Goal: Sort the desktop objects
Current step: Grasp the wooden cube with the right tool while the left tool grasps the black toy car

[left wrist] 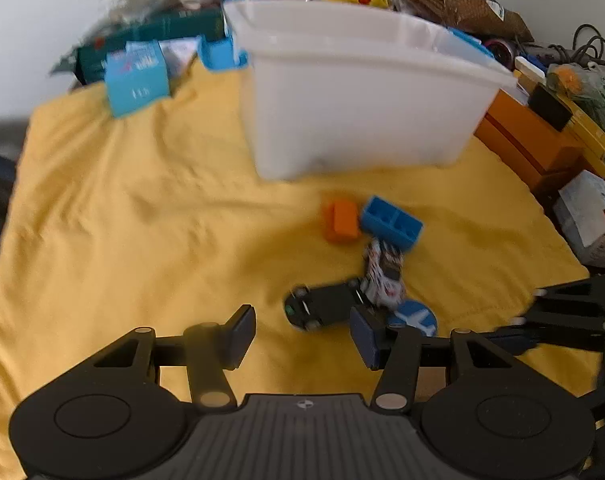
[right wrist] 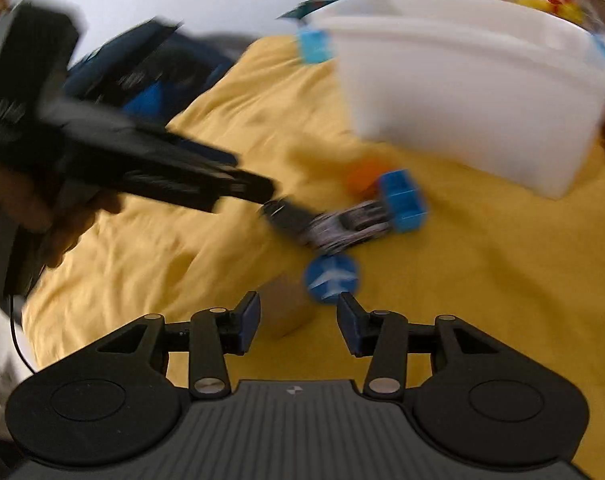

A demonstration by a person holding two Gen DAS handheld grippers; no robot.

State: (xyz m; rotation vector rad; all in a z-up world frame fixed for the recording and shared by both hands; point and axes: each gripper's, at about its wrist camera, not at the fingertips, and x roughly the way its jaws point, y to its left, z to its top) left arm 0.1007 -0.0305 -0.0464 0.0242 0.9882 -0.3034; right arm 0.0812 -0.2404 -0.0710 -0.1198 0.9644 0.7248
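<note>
On the yellow cloth (left wrist: 142, 220) lies a cluster of small things: an orange block (left wrist: 342, 222), a blue two-cell block (left wrist: 390, 222), a white patterned toy car (left wrist: 382, 276), a flat black wheeled toy (left wrist: 322, 306) and a round blue disc (left wrist: 416, 318). My left gripper (left wrist: 302, 336) is open just short of the black toy, with nothing between its pads. My right gripper (right wrist: 300, 322) is open with a tan block (right wrist: 286, 308) in its gap, near the left pad; the right pad stands apart from it. The blue disc (right wrist: 331, 278) lies just beyond.
A tall white bin (left wrist: 362, 92) stands behind the cluster. Boxes, bags and cables crowd the back and right edges, among them an orange box (left wrist: 522, 140) and a light blue box (left wrist: 136, 80). A hand (right wrist: 42, 208) holds the left gripper (right wrist: 258, 194), blurred.
</note>
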